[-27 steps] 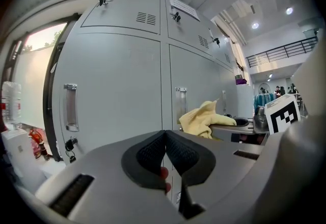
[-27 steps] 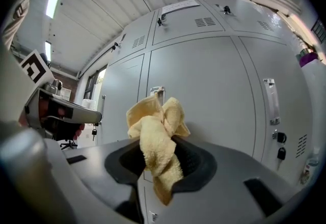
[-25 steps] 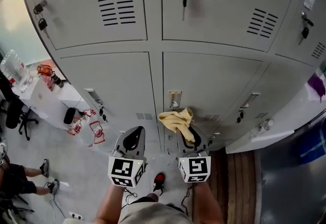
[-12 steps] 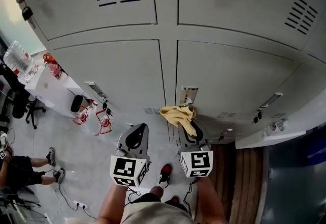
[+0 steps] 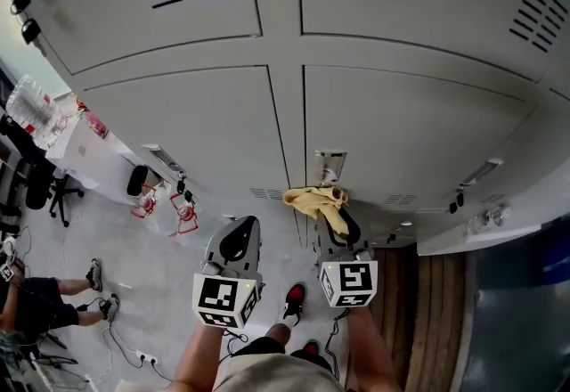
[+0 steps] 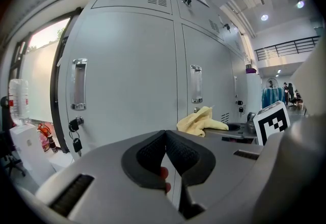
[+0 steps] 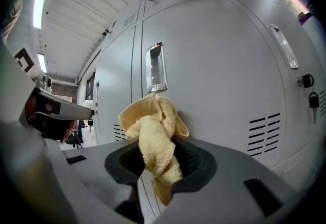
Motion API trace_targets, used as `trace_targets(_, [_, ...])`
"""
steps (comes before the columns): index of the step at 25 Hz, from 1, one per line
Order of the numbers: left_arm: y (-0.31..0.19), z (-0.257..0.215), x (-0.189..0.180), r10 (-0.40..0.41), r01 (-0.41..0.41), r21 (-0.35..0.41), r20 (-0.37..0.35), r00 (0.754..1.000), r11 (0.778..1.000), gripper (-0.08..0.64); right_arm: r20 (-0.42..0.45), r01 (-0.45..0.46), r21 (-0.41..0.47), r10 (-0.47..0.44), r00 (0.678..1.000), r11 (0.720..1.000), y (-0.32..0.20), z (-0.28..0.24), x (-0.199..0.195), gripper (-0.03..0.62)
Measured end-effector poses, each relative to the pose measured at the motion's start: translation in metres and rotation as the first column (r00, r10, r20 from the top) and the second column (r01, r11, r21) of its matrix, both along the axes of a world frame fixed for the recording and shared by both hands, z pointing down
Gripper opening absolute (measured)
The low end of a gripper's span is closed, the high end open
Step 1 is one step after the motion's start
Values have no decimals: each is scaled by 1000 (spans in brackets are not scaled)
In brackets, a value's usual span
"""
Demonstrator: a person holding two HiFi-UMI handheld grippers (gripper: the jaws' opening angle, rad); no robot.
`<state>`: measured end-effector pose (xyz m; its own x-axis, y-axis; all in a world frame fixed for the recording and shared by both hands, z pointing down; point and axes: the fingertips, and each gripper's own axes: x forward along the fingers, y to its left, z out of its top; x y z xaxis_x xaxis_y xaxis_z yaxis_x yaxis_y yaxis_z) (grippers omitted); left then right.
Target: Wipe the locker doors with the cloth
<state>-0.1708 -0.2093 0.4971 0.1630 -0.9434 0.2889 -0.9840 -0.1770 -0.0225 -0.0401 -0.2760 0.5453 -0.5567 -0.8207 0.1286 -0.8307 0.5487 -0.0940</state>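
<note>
Though two grippers (image 5: 239, 228) (image 5: 346, 224) show, one clamps one cloth (image 5: 313, 198).

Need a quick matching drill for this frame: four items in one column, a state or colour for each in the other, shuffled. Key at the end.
Column one:
1. left gripper
2. right gripper
3. cloth
4. keys

Column two:
A. yellow, bunched up
B. fingers together, nothing held
C. hanging at a locker door's lock
D. fingers clamped on the cloth

Pairs: 1-B, 2-D, 3-A, 4-C
</note>
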Motion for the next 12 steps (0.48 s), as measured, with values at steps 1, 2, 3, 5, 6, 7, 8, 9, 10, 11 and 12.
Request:
trace_targets(1, [0,0,2,3,-3,-1,-1,1000,1000,23,0,-7,-2,7,1000,1000,0,0,3,129])
trace_targets(2, [0,1,3,6,-6,-2,-2,1000,1000,23,1,-16,-3,16,1000,1000,-1,1,7,129])
trace_targets(3, [0,1,5,10,-10,-3,-3,1000,1000,23,1,-27,-4,27,1000,1000,-2,1,12,129])
trace_targets(5, [-1,2,10,22,-22,-5,-5,1000,1000,23,2,-49,-6,49,999,999,-3,2,21,129])
trace_targets(6, [-1,1,13,28,-28,-5,-5,1000,1000,23,2,-60,-8,60,998,998,-4,2,26,129])
trace_targets(7, [-1,1,15,34,-35,-3,-6,999,999,23,1,-70,-9,70,998,997,-5,3,31,129])
trace_targets(8, [-2,0,18,41,-41,-2,-7,999,999,23,0,-80,-11,80,997,997,-6,4,36,129])
trace_targets(9, [-4,0,20,47,-47,0,-9,999,999,23,-3,-90,-12,90,996,996,-7,4,41,129])
trace_targets(10, [-5,0,23,54,-54,1,-10,998,999,23,-6,-100,-13,100,995,995,-8,5,46,129])
trace_targets(11, [-6,0,26,62,-62,1,-11,998,998,23,-9,-110,-13,110,994,994,-8,5,51,129])
trace_targets(12, [-8,0,30,70,-70,1,-12,998,998,23,-13,-119,-13,118,993,993,-9,5,55,129])
